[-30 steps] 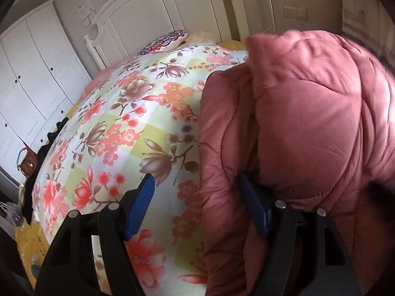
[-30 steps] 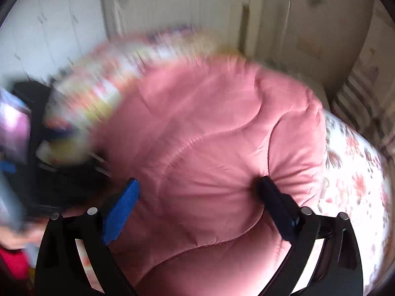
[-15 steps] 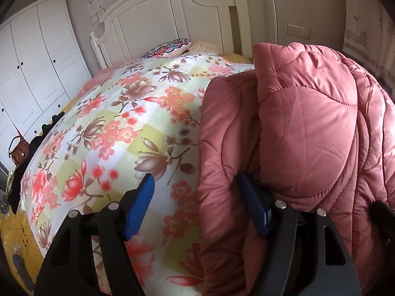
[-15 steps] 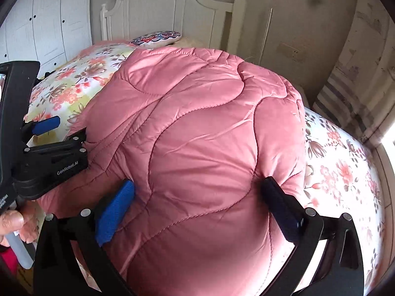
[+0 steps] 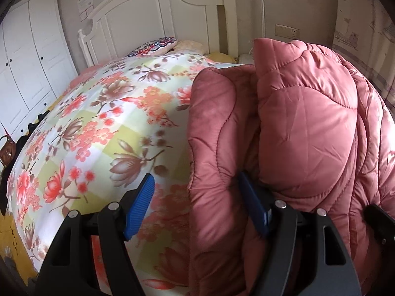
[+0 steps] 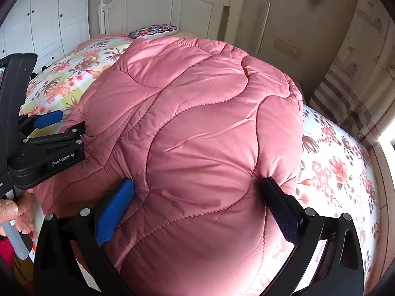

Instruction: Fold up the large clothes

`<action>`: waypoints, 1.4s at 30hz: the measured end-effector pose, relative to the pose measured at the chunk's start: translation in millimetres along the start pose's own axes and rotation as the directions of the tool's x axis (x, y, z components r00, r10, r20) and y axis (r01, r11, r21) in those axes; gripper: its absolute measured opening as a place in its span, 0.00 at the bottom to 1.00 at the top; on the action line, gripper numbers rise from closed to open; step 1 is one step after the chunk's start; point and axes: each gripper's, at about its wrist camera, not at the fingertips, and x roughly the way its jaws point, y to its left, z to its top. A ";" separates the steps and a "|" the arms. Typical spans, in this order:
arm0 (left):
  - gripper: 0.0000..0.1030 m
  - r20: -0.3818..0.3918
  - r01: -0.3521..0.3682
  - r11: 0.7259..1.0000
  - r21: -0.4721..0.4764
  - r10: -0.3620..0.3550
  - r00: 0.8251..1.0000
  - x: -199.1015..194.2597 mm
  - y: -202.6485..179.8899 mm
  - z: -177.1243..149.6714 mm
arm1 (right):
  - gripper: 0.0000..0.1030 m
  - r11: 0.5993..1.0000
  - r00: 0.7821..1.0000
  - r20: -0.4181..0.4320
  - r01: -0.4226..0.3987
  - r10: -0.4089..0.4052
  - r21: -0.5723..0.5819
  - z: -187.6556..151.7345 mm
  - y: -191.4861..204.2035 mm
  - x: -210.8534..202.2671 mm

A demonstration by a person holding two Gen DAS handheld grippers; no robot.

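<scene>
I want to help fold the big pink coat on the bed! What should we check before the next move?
1. Right hand-held gripper grips the pink quilted coat: ok, both pads dent its sides.
2. Left hand-held gripper grips the coat: not ok, its jaws are open. One pad is tucked into a fold and the other is over the flowery bedspread.
3. Coat lies flat: not ok, it is bunched in a puffy heap.
4. Room to lay it down: ok, the bedspread beside the coat is bare.
5. Sleeves tucked in: cannot tell, they are hidden.
</scene>
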 end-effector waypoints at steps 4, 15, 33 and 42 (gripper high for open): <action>0.69 -0.012 0.021 1.000 0.002 -0.021 1.000 -0.1 -14.2 2.8 | 0.96 1.000 1.000 -0.010 0.006 -0.005 0.012 -4.5 -16.0 -0.8; 0.69 -0.062 0.078 0.997 -0.020 -0.079 0.995 6.5 -25.5 8.6 | 0.93 1.000 0.994 0.107 -0.024 0.023 0.014 36.3 -56.5 -50.8; 0.68 -0.107 0.145 0.978 -0.153 -0.162 0.981 6.9 34.2 19.9 | 0.95 0.969 0.971 -0.214 0.056 -0.110 -0.242 142.3 40.2 128.0; 0.68 -0.052 0.095 0.995 -0.026 -0.097 0.994 6.1 2.5 69.2 | 0.96 0.995 0.963 -0.255 -0.092 0.083 -0.024 150.4 10.7 133.0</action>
